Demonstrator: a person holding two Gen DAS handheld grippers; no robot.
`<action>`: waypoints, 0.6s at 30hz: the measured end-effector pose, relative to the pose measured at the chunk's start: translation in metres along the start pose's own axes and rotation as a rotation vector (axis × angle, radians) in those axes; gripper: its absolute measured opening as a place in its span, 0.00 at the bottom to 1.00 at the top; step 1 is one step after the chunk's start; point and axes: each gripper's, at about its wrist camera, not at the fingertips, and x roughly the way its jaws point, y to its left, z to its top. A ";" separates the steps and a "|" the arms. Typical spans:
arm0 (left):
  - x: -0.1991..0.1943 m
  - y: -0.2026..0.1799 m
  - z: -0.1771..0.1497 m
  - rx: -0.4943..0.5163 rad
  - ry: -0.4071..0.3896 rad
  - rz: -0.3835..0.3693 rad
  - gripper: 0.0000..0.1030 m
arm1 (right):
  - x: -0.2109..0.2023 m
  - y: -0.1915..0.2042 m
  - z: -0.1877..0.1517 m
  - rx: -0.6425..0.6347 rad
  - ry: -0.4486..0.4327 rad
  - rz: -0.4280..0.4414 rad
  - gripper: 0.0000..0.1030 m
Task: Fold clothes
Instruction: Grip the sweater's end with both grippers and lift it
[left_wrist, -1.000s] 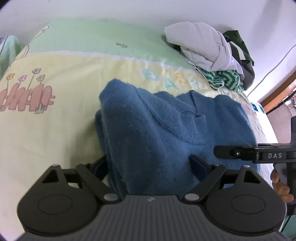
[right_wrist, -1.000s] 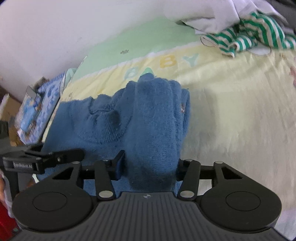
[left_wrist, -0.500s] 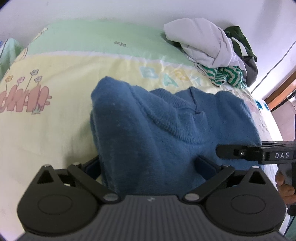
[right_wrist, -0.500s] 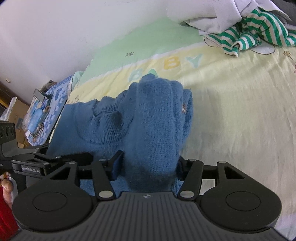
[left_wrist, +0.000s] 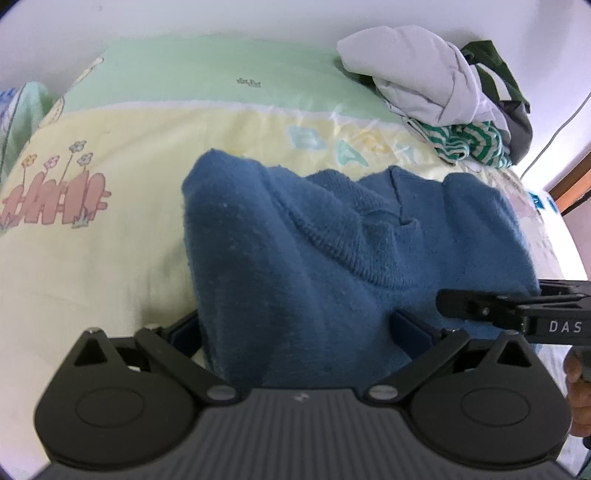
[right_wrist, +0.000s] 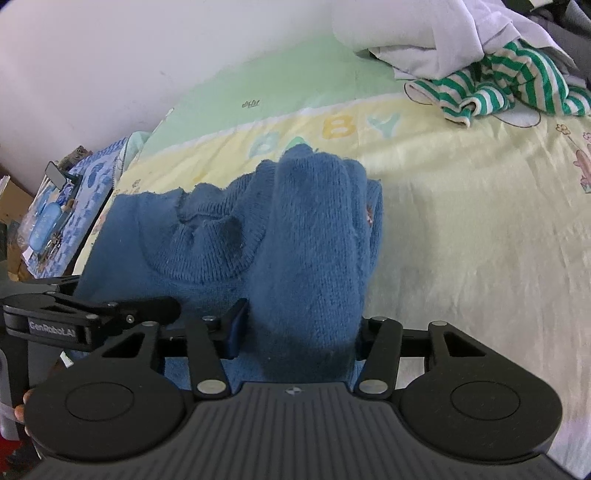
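Blue knit sweater (left_wrist: 332, 258) bunched, collar up, on the bed

We see open bed (left_wrist: 110, 258) left of blue sweater (left_wrist: 332, 258): bare quilt, clear passage for left gripper (left_wrist: 295, 332). Right of sweater in right wrist view, wide bare quilt too, nothing blocking right gripper (right_wrist: 295, 325). Far right corner blocked: clothes pile (left_wrist: 443, 103) against wall. We note both grippers close together over sweater's near edge, little room between them. Left bed edge crowded with blue patterned clutter (right_wrist: 62, 218).
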 end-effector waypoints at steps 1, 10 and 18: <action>0.000 -0.001 0.000 0.002 -0.001 0.004 0.98 | 0.000 0.001 0.000 -0.003 0.002 -0.003 0.53; 0.001 -0.003 0.000 0.011 0.000 0.011 0.96 | 0.008 0.019 0.002 -0.040 0.014 -0.013 0.83; 0.002 -0.003 0.000 0.013 0.000 0.010 0.95 | 0.000 -0.003 0.002 0.047 0.014 0.030 0.54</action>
